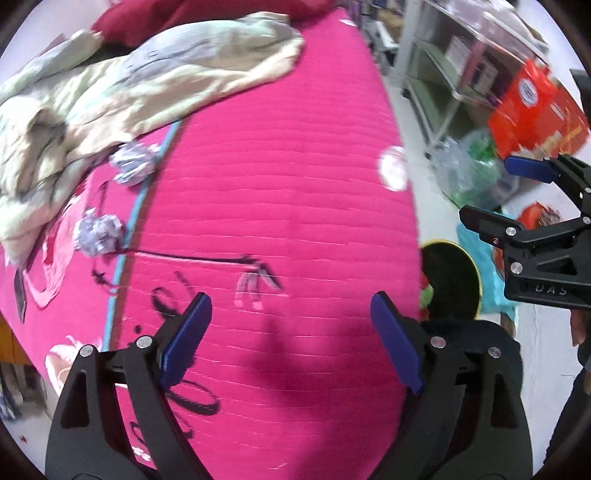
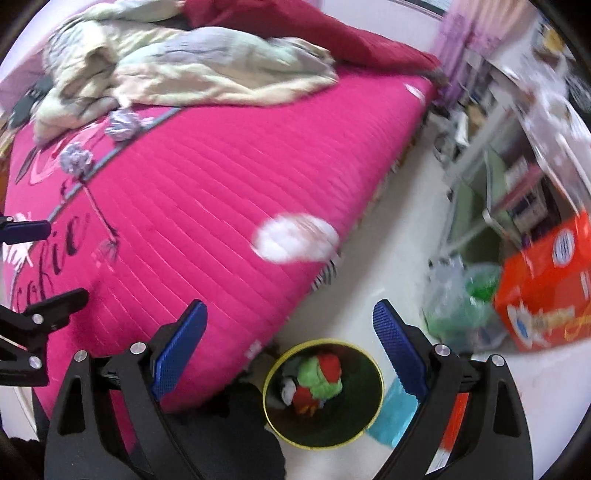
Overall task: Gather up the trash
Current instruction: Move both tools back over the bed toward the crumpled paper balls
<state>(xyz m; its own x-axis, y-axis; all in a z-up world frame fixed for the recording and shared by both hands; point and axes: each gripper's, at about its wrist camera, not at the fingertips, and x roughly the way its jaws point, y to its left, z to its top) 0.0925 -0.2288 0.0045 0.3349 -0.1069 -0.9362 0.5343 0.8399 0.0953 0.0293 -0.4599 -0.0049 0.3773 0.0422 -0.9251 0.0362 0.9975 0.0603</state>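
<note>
Two crumpled purple-white paper balls lie on the pink bed cover, one (image 1: 135, 163) by the blanket, one (image 1: 96, 235) nearer; both show in the right wrist view (image 2: 123, 124) (image 2: 75, 158). A white wad (image 1: 393, 168) (image 2: 295, 238) lies near the bed's right edge. A black bin with a yellow rim (image 2: 275, 363) (image 1: 476, 271) stands on the floor beside the bed, holding green and red trash. My left gripper (image 1: 291, 332) is open and empty over the bed. My right gripper (image 2: 290, 339) is open and empty above the bin.
A rumpled pale blanket (image 1: 110, 81) and a dark red pillow (image 2: 332, 33) cover the bed's far end. On the floor by metal shelves (image 1: 436, 74) sit a clear bag of green bottles (image 2: 461, 299), an orange box (image 2: 546, 291) and a teal bag (image 2: 391, 417).
</note>
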